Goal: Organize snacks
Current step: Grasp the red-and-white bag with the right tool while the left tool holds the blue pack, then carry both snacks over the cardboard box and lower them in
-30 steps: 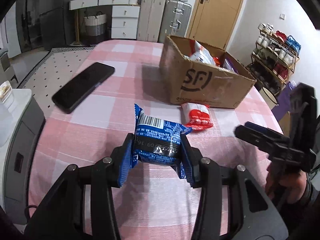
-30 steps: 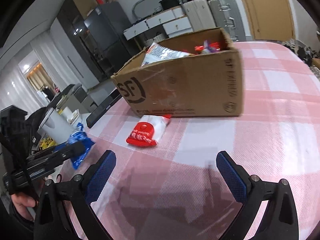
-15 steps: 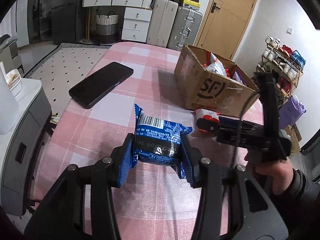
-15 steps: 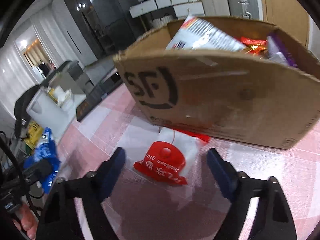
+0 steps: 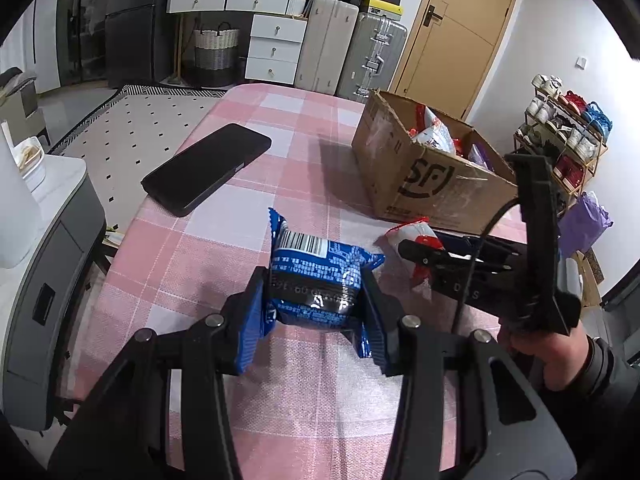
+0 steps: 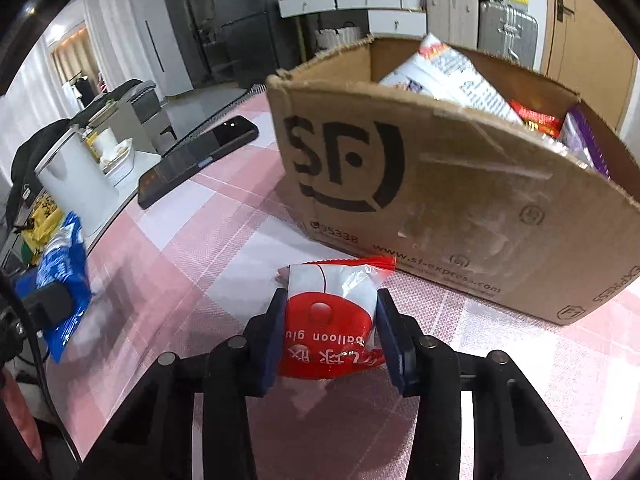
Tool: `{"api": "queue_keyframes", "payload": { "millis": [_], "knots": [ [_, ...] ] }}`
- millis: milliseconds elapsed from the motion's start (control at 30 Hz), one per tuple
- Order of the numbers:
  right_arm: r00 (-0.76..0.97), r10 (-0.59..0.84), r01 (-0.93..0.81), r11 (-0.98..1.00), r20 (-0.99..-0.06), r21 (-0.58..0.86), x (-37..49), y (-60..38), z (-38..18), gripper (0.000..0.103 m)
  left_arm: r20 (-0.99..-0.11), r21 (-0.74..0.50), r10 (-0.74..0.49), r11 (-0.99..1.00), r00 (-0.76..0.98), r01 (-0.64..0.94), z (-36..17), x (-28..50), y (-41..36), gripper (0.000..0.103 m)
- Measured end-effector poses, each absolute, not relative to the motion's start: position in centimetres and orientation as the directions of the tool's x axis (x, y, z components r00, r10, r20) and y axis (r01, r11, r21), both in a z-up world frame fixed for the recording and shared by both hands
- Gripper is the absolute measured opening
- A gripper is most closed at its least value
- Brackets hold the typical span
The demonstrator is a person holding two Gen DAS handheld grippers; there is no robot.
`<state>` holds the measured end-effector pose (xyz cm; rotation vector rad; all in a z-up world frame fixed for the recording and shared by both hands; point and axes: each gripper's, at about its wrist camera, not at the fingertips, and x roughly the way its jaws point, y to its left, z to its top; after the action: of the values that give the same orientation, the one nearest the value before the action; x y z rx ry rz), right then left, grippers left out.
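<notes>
My left gripper (image 5: 314, 300) is shut on a blue snack packet (image 5: 316, 276) with a barcode, held just above the pink checked tablecloth (image 5: 224, 248). In the right wrist view my right gripper (image 6: 328, 320) has its jaws closing on a red and white packet (image 6: 332, 284). That packet lies on the cloth just in front of the brown cardboard box (image 6: 460, 208), and both pads touch its sides. The open box (image 5: 432, 184) holds several snack bags. A hand holds the right gripper (image 5: 416, 252) at the right of the left wrist view.
A black phone (image 5: 208, 168) lies flat on the cloth to the left of the box. A grey and white cabinet (image 5: 48, 240) stands beside the table's left edge. Suitcases, drawers and a door are far behind; a shoe rack (image 5: 560, 140) stands right.
My right gripper moved in over the red and white packet and narrowed its jaws from wide open onto the packet's sides. My left gripper kept its hold on the blue packet.
</notes>
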<state>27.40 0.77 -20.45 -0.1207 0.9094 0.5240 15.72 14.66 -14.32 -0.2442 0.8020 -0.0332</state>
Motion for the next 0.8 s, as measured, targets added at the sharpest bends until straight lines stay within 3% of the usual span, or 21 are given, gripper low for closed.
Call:
{"api": "queue_keyframes", "payload": {
  "millis": [467,800],
  "knots": [
    [0.538,0.509,-0.480,0.840,-0.672,0.252,23.5,-4.4,-15.6,0.043,-0.687,-0.204,-0.147,0.979,0.712,0.005,-11.6,15.8,12.0,0.042],
    [0.627,0.568,-0.465,0.822,-0.533,0.330,20.7,-11.7,-6.8,0.043,-0.625,-0.204,-0.193,0.976,0.756,0.080,-6.1,17.1,10.4,0.042]
  ]
}}
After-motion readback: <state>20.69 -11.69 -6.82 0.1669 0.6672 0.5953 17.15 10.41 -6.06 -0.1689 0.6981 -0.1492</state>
